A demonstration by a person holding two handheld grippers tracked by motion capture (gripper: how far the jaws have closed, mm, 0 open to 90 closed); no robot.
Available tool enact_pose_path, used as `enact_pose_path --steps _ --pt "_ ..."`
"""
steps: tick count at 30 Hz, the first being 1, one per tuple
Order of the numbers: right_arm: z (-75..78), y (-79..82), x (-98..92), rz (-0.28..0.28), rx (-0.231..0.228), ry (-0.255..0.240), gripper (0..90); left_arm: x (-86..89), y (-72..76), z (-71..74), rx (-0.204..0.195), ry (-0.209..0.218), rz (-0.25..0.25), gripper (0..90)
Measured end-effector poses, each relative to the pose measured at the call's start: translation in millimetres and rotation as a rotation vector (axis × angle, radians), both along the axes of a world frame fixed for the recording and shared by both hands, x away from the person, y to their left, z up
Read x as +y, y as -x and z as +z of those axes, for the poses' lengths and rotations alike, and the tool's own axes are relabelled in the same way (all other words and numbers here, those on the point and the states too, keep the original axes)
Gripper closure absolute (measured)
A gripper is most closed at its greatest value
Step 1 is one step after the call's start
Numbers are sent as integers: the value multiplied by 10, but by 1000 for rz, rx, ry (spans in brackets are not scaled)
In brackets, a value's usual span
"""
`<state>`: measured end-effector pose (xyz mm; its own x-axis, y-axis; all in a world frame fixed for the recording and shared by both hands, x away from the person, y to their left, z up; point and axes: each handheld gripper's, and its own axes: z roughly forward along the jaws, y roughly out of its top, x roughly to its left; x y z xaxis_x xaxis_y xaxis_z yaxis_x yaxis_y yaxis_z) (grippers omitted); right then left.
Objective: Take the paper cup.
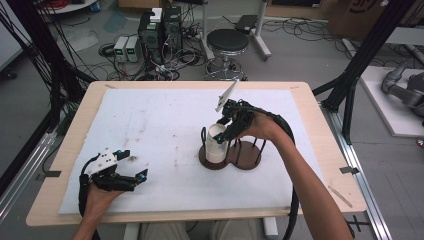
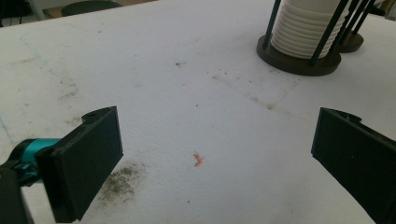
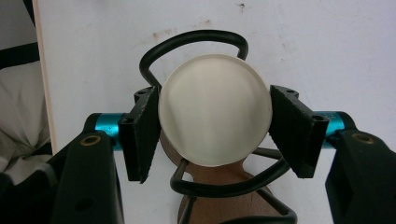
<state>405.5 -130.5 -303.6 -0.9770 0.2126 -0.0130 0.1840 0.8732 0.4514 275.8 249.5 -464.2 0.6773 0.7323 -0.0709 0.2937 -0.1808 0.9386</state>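
A stack of white cups (image 1: 216, 146) stands in the left ring of a dark wooden two-ring holder (image 1: 247, 161) with black wire posts, right of the table's middle. My right gripper (image 1: 220, 136) comes down on the stack from above. In the right gripper view its two pads (image 3: 144, 133) press on opposite sides of the top cup (image 3: 215, 116), inside the wire posts. The left gripper (image 1: 135, 164) rests low over the white mat at the front left, wide open with nothing in it (image 2: 215, 158). From there the ribbed cup stack (image 2: 303, 23) and holder base (image 2: 299, 63) show far off.
A white mat (image 1: 160, 125) covers most of the wooden table (image 1: 320, 135); it bears dark smudges and a small orange speck (image 2: 198, 161). The holder's right ring (image 1: 250, 150) holds no cups. Beyond the table are a stool (image 1: 227, 42) and floor cables.
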Motion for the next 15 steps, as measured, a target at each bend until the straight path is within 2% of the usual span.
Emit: enact_pose_path --steps 5,9,11,12,13,15 --pt "23 0 -10 -5 3 -12 377 -1 -1 0 1 -1 -1 19" --pt "107 6 -29 -13 -1 -41 379 -1 -1 0 0 -2 -2 19" --pt "177 18 -35 -21 -8 -52 380 -1 -2 0 0 -3 -3 19" --pt "266 29 -40 -20 -14 -63 381 -2 -2 0 2 -2 -1 19" --pt "266 29 -40 -20 -14 -63 381 -2 -2 0 2 -2 -1 19" --pt "431 41 -38 -9 -29 -86 381 -3 -2 0 1 -3 -2 19"
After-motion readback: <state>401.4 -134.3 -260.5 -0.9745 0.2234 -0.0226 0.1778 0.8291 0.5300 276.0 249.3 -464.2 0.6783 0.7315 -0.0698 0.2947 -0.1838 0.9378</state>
